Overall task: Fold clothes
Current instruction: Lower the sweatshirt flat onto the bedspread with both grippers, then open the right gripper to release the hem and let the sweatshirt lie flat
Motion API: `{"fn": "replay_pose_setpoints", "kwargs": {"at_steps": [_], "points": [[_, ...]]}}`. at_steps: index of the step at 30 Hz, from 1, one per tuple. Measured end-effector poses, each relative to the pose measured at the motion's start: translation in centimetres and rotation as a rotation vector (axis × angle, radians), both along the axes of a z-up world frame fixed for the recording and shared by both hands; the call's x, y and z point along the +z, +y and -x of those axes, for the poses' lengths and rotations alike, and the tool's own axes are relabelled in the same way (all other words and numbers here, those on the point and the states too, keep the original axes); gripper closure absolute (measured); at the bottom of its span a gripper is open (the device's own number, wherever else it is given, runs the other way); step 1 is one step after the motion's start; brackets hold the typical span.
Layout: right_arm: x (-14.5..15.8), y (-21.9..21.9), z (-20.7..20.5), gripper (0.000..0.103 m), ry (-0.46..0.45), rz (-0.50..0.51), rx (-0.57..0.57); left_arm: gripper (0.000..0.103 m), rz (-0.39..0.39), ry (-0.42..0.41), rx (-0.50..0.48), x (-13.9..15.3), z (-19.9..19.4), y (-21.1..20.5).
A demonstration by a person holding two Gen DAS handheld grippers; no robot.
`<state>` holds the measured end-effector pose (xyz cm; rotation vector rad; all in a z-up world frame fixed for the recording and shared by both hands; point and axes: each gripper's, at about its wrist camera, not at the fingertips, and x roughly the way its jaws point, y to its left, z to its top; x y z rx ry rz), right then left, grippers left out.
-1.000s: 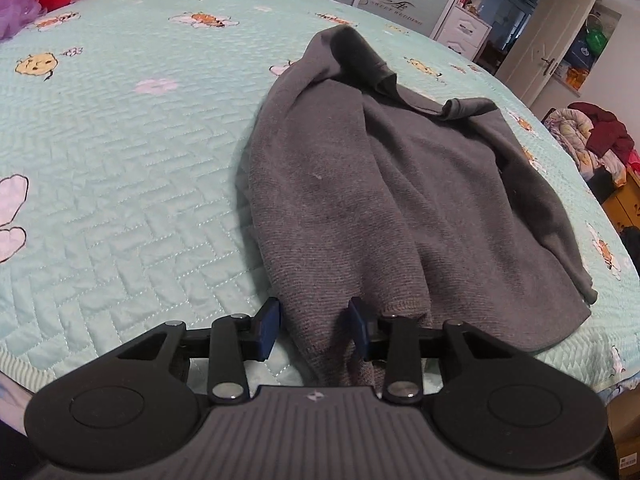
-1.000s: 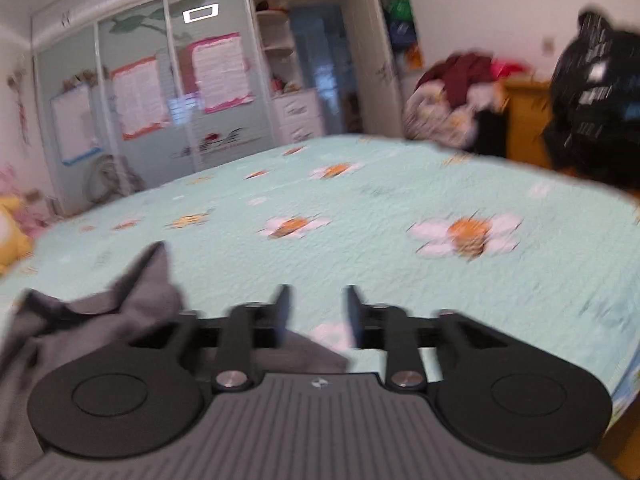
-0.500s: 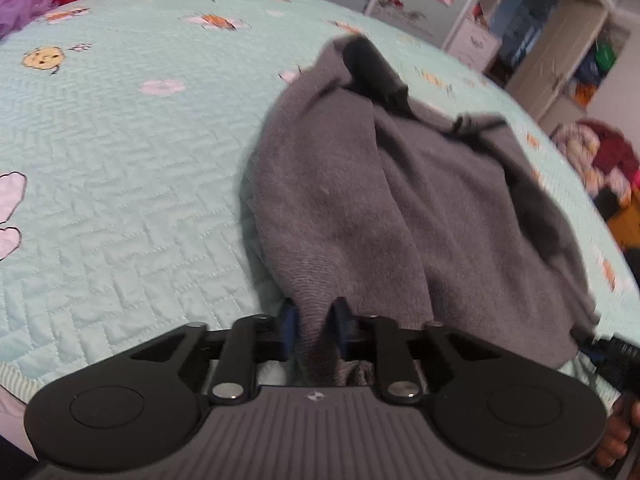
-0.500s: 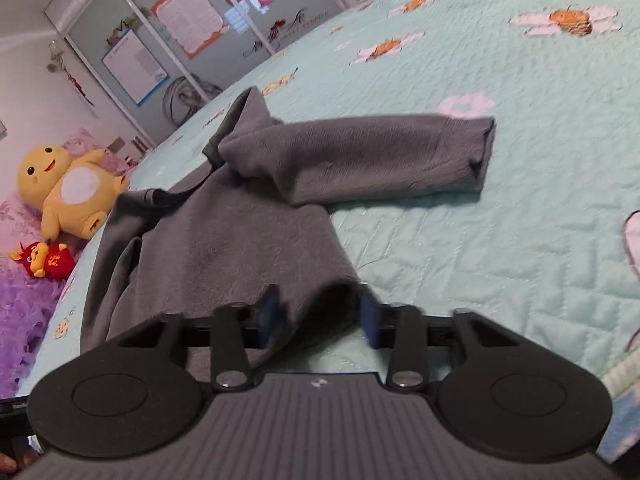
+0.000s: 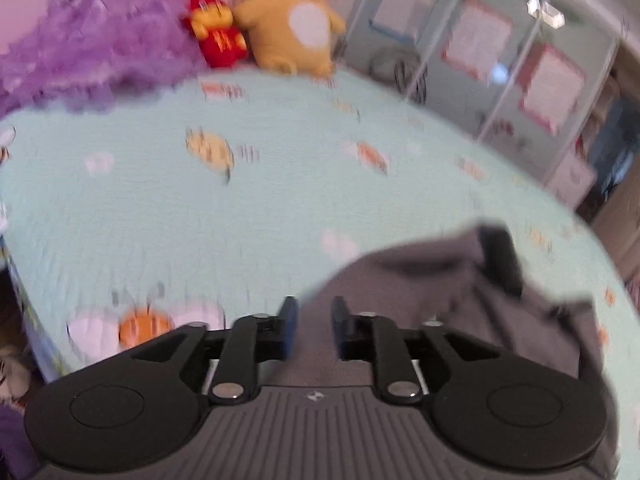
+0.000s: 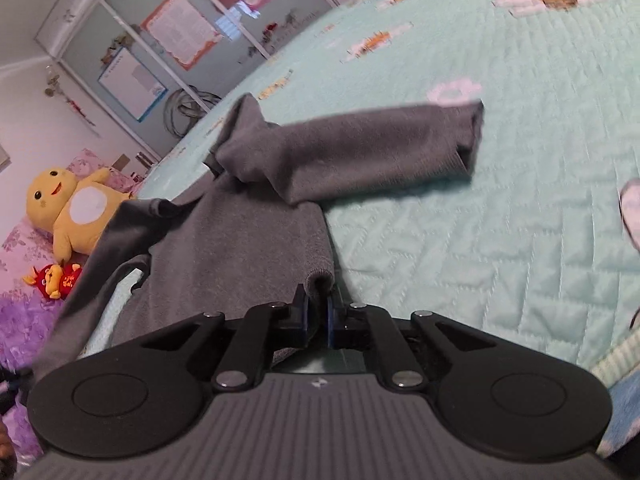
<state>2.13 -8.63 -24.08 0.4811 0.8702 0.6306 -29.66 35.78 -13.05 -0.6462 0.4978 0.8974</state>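
Note:
A grey sweater [image 6: 240, 248] lies on the mint quilted bed [image 6: 500, 220], one sleeve [image 6: 360, 148] folded across to the right. My right gripper [image 6: 318, 308] is closing, its blue pads pinching the hem's near right corner. The sweater's left edge is pulled up and away toward the lower left of that view. In the blurred left wrist view, grey sweater cloth [image 5: 440, 288] fills the gap of my left gripper [image 5: 314, 320], whose jaws are opening but still carry the lifted cloth.
A yellow plush toy [image 5: 296, 20] and a small red one [image 5: 216, 40] sit at the head of the bed beside a purple fuzzy blanket [image 5: 88, 32]. Glass wardrobe doors with posters [image 6: 180, 32] stand beyond the bed. The bed's edge [image 6: 616, 360] runs near right.
The left gripper rose and swung left with the sweater hem, and its jaws stand wider than half a second ago. The right gripper dropped to the bed and closed on the hem corner.

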Motion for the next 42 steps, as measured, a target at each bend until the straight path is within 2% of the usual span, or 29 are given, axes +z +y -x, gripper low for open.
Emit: {"fn": "replay_pose_setpoints", "kwargs": {"at_steps": [3,7,9,12,15,19,20,21,22,24,25,27,30,33,36,37,39,40,42], "points": [[-0.2,-0.2,-0.1,0.091,0.015,-0.009,-0.002,0.065,0.033,0.039,-0.102,-2.5,-1.2,-3.6],[-0.2,-0.2,0.0,0.090,0.016,-0.005,0.005,0.060,0.044,0.082,-0.332,-4.5,-4.5,-7.6],[-0.2,-0.2,0.0,0.090,0.016,-0.004,0.006,0.058,0.041,0.099,-0.382,-5.0,-6.1,-8.5],[-0.3,-0.2,0.0,0.090,0.017,-0.008,0.006,0.054,0.107,0.086,-0.376,-5.8,-7.6,-7.6],[-0.4,-0.3,0.0,0.090,0.016,-0.009,0.009,0.054,0.207,0.060,-0.377,-7.1,-8.7,-6.3],[-0.3,-0.1,0.0,0.090,0.010,-0.004,0.014,0.056,0.244,0.037,-0.388,-7.8,-9.7,-6.3],[-0.3,-0.1,0.0,0.090,0.009,-0.002,0.015,0.064,0.243,0.035,-0.387,-7.8,-9.8,-6.4],[-0.3,0.0,0.0,0.090,0.007,-0.001,0.016,0.077,0.244,0.033,-0.382,-7.8,-9.9,-6.4],[-0.3,0.0,0.0,0.090,0.005,0.001,0.018,0.081,0.248,0.028,-0.372,-7.7,-9.7,-6.3],[-0.2,0.1,0.0,0.090,0.002,0.004,0.020,0.094,0.241,0.007,-0.366,-7.2,-9.0,-6.5],[-0.2,0.1,0.0,0.090,0.000,0.005,0.021,0.095,0.225,-0.002,-0.367,-6.8,-8.6,-6.8],[0.0,0.2,0.0,0.097,-0.007,0.006,0.024,0.096,0.144,0.014,-0.379,-5.5,-7.7,-7.9],[1.0,-0.1,0.6,0.098,-0.040,-0.009,0.033,0.096,0.066,0.021,-0.408,-3.3,-5.7,-9.6],[2.9,-1.1,1.9,0.098,-0.079,-0.034,0.050,0.096,0.055,0.012,-0.430,-1.6,-3.1,-10.7],[5.1,-2.6,4.0,0.098,-0.135,-0.054,0.073,0.092,0.077,0.054,-0.448,-2.4,-2.1,-10.9],[5.2,-3.0,4.5,0.098,-0.135,-0.054,0.077,0.090,0.087,0.071,-0.446,-2.9,-2.0,-10.7],[4.0,-3.1,4.4,0.096,-0.072,-0.032,0.089,0.082,0.122,0.102,-0.403,-4.3,-2.4,-9.7],[3.3,-3.1,4.2,0.096,-0.043,-0.012,0.081,0.082,0.124,0.112,-0.381,-4.6,-2.5,-9.3],[2.3,-3.2,4.0,0.093,-0.007,0.022,0.053,0.083,0.067,0.131,-0.339,-4.0,-2.4,-9.0]]}}
